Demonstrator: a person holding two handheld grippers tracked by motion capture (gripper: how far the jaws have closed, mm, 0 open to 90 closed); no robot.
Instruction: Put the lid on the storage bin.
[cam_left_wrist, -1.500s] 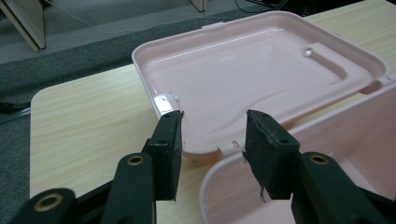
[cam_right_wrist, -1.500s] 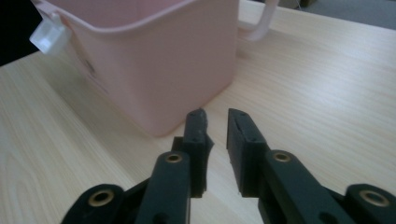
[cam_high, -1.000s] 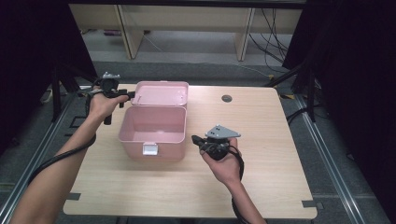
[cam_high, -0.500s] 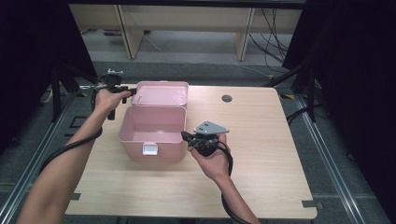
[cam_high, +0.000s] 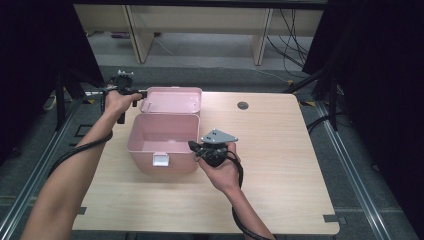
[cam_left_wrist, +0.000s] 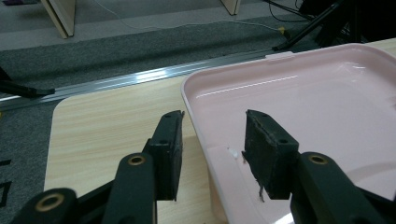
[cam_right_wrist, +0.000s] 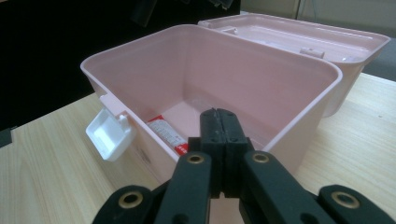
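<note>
Pink storage box (cam_high: 162, 142), hinged type, stood open at the left-centre of the tabletop (cam_high: 280, 150), its long axis running left to right as seen from above. Lid (cam_high: 171, 100) lay thrown back behind the body, inner face up, reaching toward the far edge.

Left hand-held gripper (cam_left_wrist: 212, 140) sat at the lid's far-left corner, jaws spread and straddling the lid's rim: one pad outside over the wood, the other inside over the lid's hollow. No pad pressed the plastic as far as could be told. The lid extended away and to the right from this gripper, making the left hand the nearer one to it.

Right hand-held gripper (cam_right_wrist: 218, 122), jaws pressed together on nothing, pointed at the box's front-right corner, tips just short of the wall; from above (cam_high: 196, 148) it lay just right of the body.

White latch (cam_right_wrist: 108, 134) hung open on the front wall.

Contents: a red-and-white packet (cam_right_wrist: 167, 133) lay flat on the box floor, partly hidden by the near wall and the jaws; printing illegible. Hinge line not visible. Grommet hole (cam_high: 243, 105) in the tabletop, well apart to the right.
</note>
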